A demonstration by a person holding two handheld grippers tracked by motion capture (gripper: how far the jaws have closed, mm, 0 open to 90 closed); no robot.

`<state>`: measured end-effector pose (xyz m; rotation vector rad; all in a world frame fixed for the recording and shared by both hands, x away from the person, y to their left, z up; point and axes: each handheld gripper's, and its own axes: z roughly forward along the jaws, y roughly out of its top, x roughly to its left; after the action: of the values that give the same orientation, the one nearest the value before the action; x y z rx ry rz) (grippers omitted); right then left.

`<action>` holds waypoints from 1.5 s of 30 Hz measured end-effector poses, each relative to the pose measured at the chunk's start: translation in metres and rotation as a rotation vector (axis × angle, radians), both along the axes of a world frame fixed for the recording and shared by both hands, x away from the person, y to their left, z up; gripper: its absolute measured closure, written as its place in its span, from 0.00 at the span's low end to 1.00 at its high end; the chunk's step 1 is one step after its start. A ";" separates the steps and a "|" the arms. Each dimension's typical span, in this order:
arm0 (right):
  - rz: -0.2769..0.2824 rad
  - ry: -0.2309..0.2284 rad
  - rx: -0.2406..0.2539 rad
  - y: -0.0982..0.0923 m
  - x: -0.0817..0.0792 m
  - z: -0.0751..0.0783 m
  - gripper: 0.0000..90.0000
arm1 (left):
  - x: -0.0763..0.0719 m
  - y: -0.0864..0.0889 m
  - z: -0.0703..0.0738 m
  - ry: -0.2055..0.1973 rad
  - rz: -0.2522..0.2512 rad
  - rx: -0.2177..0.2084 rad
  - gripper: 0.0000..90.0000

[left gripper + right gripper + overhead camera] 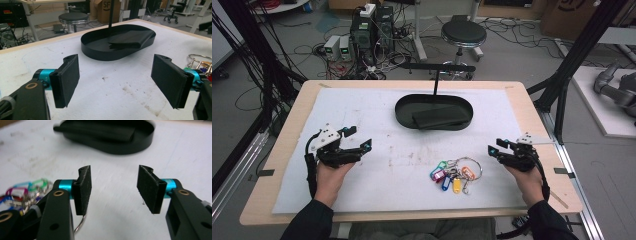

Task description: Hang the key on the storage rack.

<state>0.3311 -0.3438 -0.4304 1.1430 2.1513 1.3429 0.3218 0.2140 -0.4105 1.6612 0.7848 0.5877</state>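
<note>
A bunch of keys with coloured tags on metal rings [454, 175] lies on the white mat near the front, right of centre. Farther back stands a black oval tray [404, 116] holding a flat black folded item [439, 117]. My left gripper [358, 138] hovers over the mat's left side, open, with nothing between its pads [67, 80]. My right gripper [498, 146] is just right of the keys, open and empty too. In the right gripper view [113, 188] the keys [25, 192] lie left of its jaws. The left gripper view [115, 82] faces the tray [100, 53].
A thin black post [436, 82] with a crossbar rises from the tray. The white mat [362, 110] covers a wooden table [292, 115]. Beyond the far edge are a stool [463, 35], computer boxes [372, 30] and cables. Black frame struts [572, 55] flank the table.
</note>
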 end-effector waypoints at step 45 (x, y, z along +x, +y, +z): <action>0.084 0.016 0.170 0.036 -0.002 0.012 0.98 | -0.006 -0.010 -0.009 0.024 -0.030 0.010 0.26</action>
<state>0.3294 -0.3079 -0.4182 1.1405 2.1516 1.5850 0.3162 0.2041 -0.4194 1.6889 0.7742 0.5528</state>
